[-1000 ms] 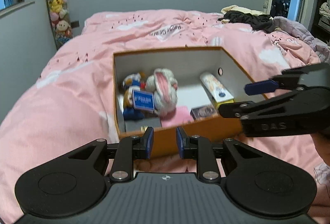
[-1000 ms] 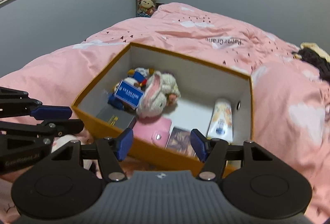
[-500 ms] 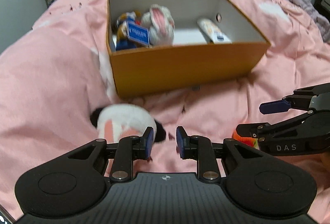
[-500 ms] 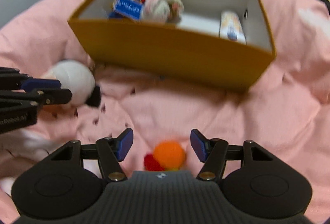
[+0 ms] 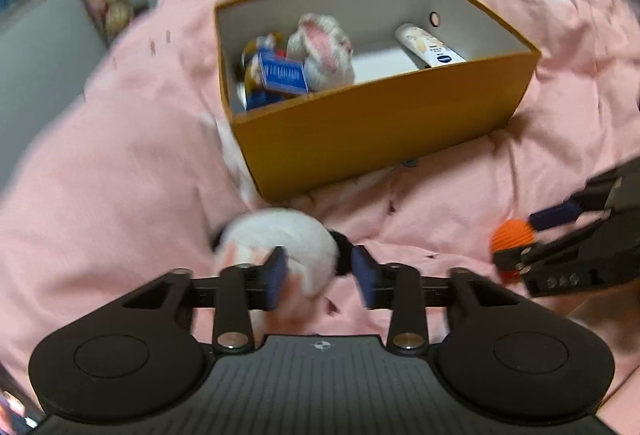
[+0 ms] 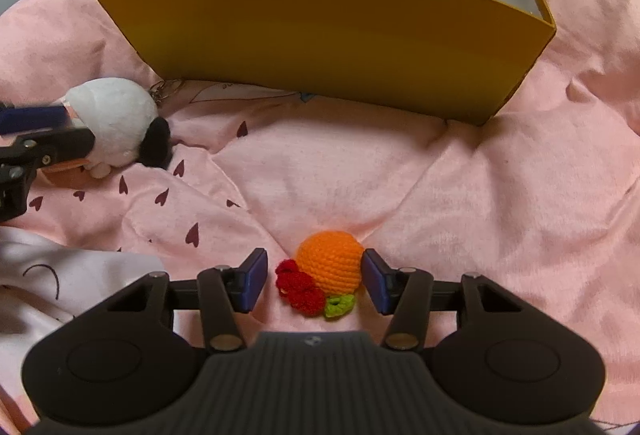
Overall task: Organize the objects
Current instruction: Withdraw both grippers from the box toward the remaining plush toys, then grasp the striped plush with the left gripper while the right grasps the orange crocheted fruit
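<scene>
Box wall (image 6: 320,35) hides most box contents.

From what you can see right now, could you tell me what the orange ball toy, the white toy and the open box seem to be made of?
Orange ball toy: crocheted yarn, matte; rows of stitches show.
White toy: plush fabric, short soft pile, fuzzy outline; a metal keychain sits beside it.
Open box: probably stiff cardboard, smooth mustard outside, white inside, thin straight walls.
</scene>
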A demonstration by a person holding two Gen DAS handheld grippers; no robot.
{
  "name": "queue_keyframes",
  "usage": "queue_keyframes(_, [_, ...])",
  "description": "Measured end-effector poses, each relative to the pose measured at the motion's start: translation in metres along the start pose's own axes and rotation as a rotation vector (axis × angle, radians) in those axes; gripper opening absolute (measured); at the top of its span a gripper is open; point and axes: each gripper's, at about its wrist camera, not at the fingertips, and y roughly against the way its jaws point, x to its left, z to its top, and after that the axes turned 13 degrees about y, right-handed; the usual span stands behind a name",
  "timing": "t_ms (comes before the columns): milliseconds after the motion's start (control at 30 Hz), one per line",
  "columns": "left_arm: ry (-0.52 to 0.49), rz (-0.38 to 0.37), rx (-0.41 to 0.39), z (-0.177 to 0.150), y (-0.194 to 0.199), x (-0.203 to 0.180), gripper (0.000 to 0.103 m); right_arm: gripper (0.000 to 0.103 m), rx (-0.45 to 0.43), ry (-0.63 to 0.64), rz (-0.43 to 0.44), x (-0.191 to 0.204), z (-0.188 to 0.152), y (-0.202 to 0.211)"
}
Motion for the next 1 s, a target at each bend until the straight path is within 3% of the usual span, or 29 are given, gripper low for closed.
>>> queue_keyframes(33, [-0.051, 0.035, -0.018, -0.001, 0.001, -0.005, 0.066, 0.056, 0.0, 0.0, 0.001, 0.0, 0.0, 0.0])
queue_keyframes(133, [-0.255, 0.148, 0.039, -0.007, -0.013, -0.022, 0.066, 0.057, -0.002, -0.005, 0.007, -0.001, 0.001, -0.001])
queue_keyframes(233, [-0.376, 0.243, 0.051, -0.017, -0.029, -0.031, 0.066, 0.058, -0.005, -0.007, 0.013, -0.003, 0.002, -0.001])
queue_keyframes(533, [-0.495, 0.323, 0.093, -0.025, -0.062, -0.04, 0.075, 0.056, -0.003, 0.003, 0.012, -0.005, 0.006, -0.002])
queue_keyframes(767, [-0.346, 0.245, 0.066, -0.016, -0.055, -0.018, 0.07, 0.022, -0.032, -0.007, 0.001, -0.006, 0.005, 0.006])
queue_keyframes(867, [-0.255, 0.2, 0.067, -0.009, -0.048, -0.007, 0.068, 0.022, -0.03, -0.014, 0.004, -0.007, 0.006, 0.005])
queue_keyframes(1000, [-0.043, 0.067, 0.087, 0.005, -0.033, 0.016, 0.066, 0.034, -0.021, -0.019, 0.014, -0.008, 0.004, 0.002])
